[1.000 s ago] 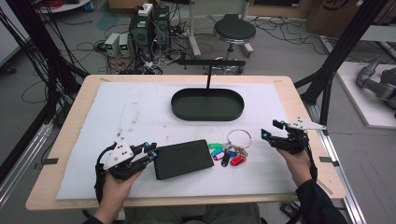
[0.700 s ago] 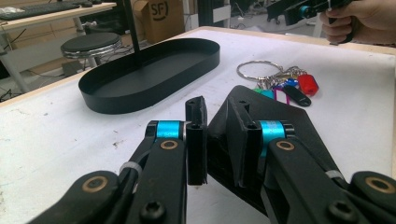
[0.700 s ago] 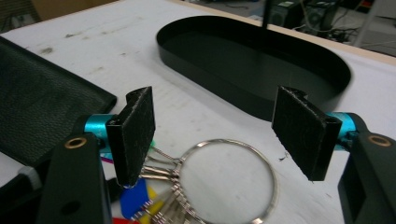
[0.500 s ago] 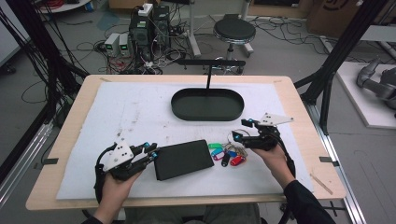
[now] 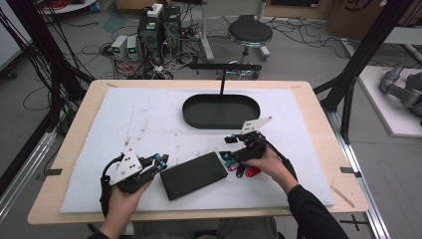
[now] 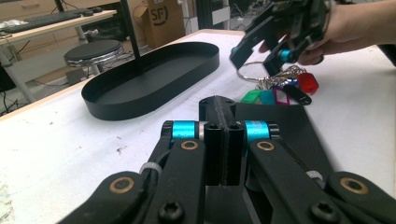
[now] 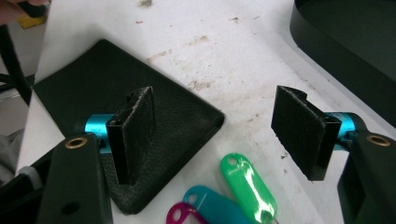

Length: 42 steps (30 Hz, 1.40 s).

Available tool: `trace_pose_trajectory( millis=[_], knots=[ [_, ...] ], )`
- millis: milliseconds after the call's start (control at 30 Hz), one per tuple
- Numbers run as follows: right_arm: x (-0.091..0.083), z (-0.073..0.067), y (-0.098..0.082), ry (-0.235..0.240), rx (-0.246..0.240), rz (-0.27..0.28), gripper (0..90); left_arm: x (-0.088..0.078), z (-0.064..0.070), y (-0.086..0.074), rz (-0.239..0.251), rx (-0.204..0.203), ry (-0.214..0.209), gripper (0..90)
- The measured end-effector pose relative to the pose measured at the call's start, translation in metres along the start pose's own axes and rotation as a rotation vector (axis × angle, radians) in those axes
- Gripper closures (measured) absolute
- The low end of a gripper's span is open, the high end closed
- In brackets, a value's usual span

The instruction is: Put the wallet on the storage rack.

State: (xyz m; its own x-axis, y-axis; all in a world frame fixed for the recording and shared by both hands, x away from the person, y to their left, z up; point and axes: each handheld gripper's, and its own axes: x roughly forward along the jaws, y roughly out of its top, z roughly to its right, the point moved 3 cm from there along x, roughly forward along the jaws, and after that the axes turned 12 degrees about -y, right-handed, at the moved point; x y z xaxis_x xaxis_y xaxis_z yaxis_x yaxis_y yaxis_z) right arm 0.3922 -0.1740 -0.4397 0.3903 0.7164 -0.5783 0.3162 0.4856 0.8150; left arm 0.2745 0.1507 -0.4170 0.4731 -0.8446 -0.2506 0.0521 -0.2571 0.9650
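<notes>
Right gripper (image 5: 230,147) stands over the bunch of keys (image 5: 242,168), low and right of centre in the high view. In the right gripper view its two pads (image 7: 299,130) are spread wide with nothing between them. The green tag (image 7: 247,186) lies on the table below the gap, with a teal and a magenta tag beside it at the lower edge of the frame.

Left gripper (image 5: 160,162) sits lower left in the high view, jaws pressed together. Whether they nip the near edge of the black wallet (image 5: 194,175) cannot be told: in the left gripper view the closed tips stand at the wallet's edge.

The keys lie on the white mat (image 5: 139,124), just beside the wallet's right corner, below the black oval tray (image 5: 191,114).

Handling judgement: the bunch is light but loose. The plastic tags are glossy and likely slippery; they will swing and trail if lifted by one piece. The metal ring (image 6: 250,72), seen in the left gripper view under the right gripper, is stiff and thin, and looks the soundest hold. A pinch across the clustered tags near the ring would also serve. Nothing appears fragile. The wallet looks soft, flat and textured.
</notes>
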Motion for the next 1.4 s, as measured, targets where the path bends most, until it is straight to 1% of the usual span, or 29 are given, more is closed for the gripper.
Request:
trace_pose_trajectory(
  millis=[33,67,133,167,200,233,267,300,333,400,433,467,533,567,600,633,700,733,767,800,867,967,1033,1100,1200,1233,1267,1333,1400],
  knots=[
    [0.007,0.000,0.001,-0.004,-0.001,-0.026,31.4,0.001,0.000,-0.001,-0.013,-0.011,0.004,89.8],
    [0.007,0.000,0.001,-0.004,-0.001,-0.026,31.4,0.001,-0.001,-0.002,-0.023,-0.020,0.008,89.8],
    [0.009,-0.001,0.000,-0.028,-0.010,-0.038,31.4,0.001,-0.003,-0.006,-0.034,-0.074,0.006,86.9],
    [0.009,-0.001,0.000,-0.028,-0.010,-0.038,31.4,0.001,-0.005,-0.009,-0.051,-0.115,0.005,86.9],
    [0.007,0.000,0.000,-0.051,-0.019,-0.044,31.4,0.002,-0.007,-0.012,-0.073,-0.164,0.000,76.0],
    [0.005,0.001,0.001,-0.066,-0.022,-0.036,31.4,0.002,-0.009,-0.016,-0.094,-0.214,-0.001,71.0],
    [0.003,0.002,0.001,-0.073,-0.012,-0.034,31.4,0.004,-0.013,-0.024,-0.134,-0.308,-0.003,65.7],
    [0.003,0.002,0.001,-0.073,-0.012,-0.034,31.4,0.004,-0.013,-0.024,-0.134,-0.308,-0.003,61.0],
    [0.000,0.004,0.001,-0.079,-0.001,-0.029,31.4,0.005,-0.016,-0.030,-0.164,-0.364,-0.013,57.5],
    [-0.003,0.006,0.002,-0.081,-0.001,-0.021,31.4,0.006,-0.020,-0.036,-0.193,-0.430,-0.020,51.7],
    [-0.003,0.006,0.002,-0.081,-0.001,-0.021,31.4,0.007,-0.021,-0.039,-0.208,-0.459,-0.026,51.7],
    [-0.006,0.006,0.002,-0.084,0.006,-0.017,31.4,0.008,-0.022,-0.041,-0.222,-0.483,-0.031,46.4],
    [-0.006,0.006,0.002,-0.080,0.004,-0.011,31.4,0.010,-0.023,-0.046,-0.248,-0.527,-0.038,44.5],
    [-0.007,0.006,0.002,-0.082,0.001,-0.007,31.4,0.013,-0.023,-0.050,-0.280,-0.554,-0.058,43.9],
    [-0.008,0.006,0.003,-0.082,0.003,-0.007,31.4,0.013,-0.023,-0.050,-0.280,-0.554,-0.058,42.7],
    [-0.008,0.006,0.002,-0.082,-0.001,-0.008,31.4,0.016,-0.022,-0.053,-0.307,-0.578,-0.078,41.1],
    [-0.008,0.005,0.002,-0.085,0.001,-0.007,31.4,0.016,-0.022,-0.054,-0.292,-0.587,-0.073,41.3],
    [-0.008,0.006,0.002,-0.085,0.000,-0.007,31.4,0.016,-0.022,-0.055,-0.291,-0.582,-0.081,42.0],
    [-0.008,0.006,0.002,-0.087,-0.006,-0.006,31.4,0.016,-0.022,-0.055,-0.283,-0.594,-0.107,44.9],
    [-0.009,0.006,0.002,-0.087,0.000,-0.009,31.4,0.016,-0.021,-0.057,-0.269,-0.623,-0.132,54.9],
    [-0.009,0.007,0.003,-0.091,-0.001,-0.003,31.4,0.015,-0.021,-0.057,-0.252,-0.609,-0.130,56.8],
    [-0.010,0.008,0.002,-0.094,0.003,-0.003,31.5,0.012,-0.021,-0.054,-0.234,-0.560,-0.130,67.5],
    [-0.012,0.008,0.003,-0.093,0.007,0.000,31.5,0.012,-0.019,-0.051,-0.210,-0.511,-0.132,73.3],
    [-0.013,0.009,0.003,-0.092,0.010,0.009,31.7,0.013,-0.017,-0.046,-0.197,-0.442,-0.124,75.3],
    [-0.016,0.009,0.004,-0.074,0.017,0.023,31.7,0.015,-0.011,-0.032,-0.173,-0.293,-0.108,76.1],
    [-0.017,0.008,0.004,-0.063,0.021,0.028,31.7,0.015,-0.006,-0.024,-0.164,-0.178,-0.103,76.2],
    [-0.018,0.008,0.004,-0.053,0.020,0.036,31.7,0.015,-0.006,-0.024,-0.164,-0.178,-0.103,76.3],
    [-0.019,0.007,0.005,-0.039,0.015,0.046,31.7,0.015,-0.002,-0.019,-0.152,-0.096,-0.103,76.4],
    [-0.020,0.007,0.006,-0.030,0.008,0.058,31.7,0.014,0.001,-0.016,-0.142,-0.056,-0.106,76.4]
  ],
)
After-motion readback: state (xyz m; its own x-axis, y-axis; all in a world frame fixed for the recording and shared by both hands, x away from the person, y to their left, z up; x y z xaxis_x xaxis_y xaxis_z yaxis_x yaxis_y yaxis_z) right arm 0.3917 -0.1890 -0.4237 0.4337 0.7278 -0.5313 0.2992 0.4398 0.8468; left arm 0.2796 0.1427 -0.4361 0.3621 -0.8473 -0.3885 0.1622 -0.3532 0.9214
